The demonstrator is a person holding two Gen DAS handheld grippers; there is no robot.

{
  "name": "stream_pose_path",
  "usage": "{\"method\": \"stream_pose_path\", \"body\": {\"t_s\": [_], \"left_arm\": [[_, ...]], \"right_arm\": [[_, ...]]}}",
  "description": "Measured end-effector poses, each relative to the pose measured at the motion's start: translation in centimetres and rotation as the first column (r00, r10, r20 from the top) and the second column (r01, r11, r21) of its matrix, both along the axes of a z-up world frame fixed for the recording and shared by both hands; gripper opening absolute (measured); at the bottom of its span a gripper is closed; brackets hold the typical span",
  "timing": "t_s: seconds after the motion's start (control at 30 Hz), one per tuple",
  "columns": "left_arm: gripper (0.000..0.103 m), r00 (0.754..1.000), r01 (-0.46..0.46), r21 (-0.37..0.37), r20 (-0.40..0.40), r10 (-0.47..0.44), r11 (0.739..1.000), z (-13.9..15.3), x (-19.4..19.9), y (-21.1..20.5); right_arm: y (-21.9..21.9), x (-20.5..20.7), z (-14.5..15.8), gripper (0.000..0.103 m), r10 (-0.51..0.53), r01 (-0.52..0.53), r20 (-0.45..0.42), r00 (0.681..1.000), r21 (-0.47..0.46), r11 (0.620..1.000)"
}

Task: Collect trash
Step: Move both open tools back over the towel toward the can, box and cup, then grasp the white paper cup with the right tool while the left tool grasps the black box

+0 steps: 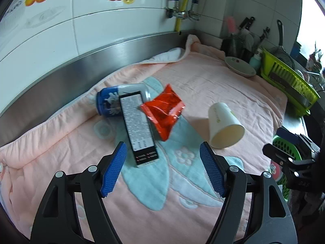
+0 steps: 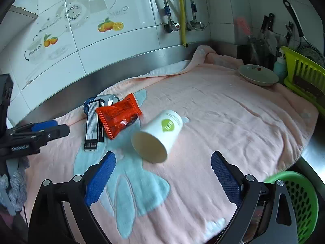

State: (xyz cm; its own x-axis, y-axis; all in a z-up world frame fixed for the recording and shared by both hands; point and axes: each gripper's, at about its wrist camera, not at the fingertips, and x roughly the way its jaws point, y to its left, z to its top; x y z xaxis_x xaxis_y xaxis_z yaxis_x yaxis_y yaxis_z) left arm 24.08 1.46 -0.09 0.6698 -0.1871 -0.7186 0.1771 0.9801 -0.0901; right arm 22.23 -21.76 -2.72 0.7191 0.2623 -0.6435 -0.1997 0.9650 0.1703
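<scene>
On the pink towel (image 1: 223, 93) lie a blue-and-silver can (image 1: 113, 99) on its side, a long black-and-white box (image 1: 138, 126) leaning on it, a red snack wrapper (image 1: 164, 111) and a tipped white paper cup (image 1: 225, 126). My left gripper (image 1: 163, 160) is open and empty, just short of the box's near end. My right gripper (image 2: 163, 170) is open and empty, just in front of the cup's (image 2: 158, 134) mouth. The right view also shows the wrapper (image 2: 117, 116), box (image 2: 92, 126) and can (image 2: 107, 99). A green perforated basket (image 2: 298, 201) sits low at the right.
A steel backsplash (image 1: 81, 67) and tiled wall run behind the towel. A plate (image 2: 258, 75), a soap bottle (image 2: 281, 67), a lime-green dish rack (image 2: 304, 75) and hanging knives stand at the far right. The towel's right edge drops to the steel counter (image 2: 312, 154).
</scene>
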Motion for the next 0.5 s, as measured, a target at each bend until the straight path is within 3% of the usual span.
{"method": "stream_pose_path", "body": {"t_s": [0.5], "left_arm": [[0.073, 0.997, -0.060, -0.020, -0.049, 0.059, 0.998, -2.3, 3.2, 2.8]], "right_arm": [[2.8, 8.0, -2.6, 0.092, -0.075, 0.074, -0.090, 0.993, -0.013, 0.997]]}}
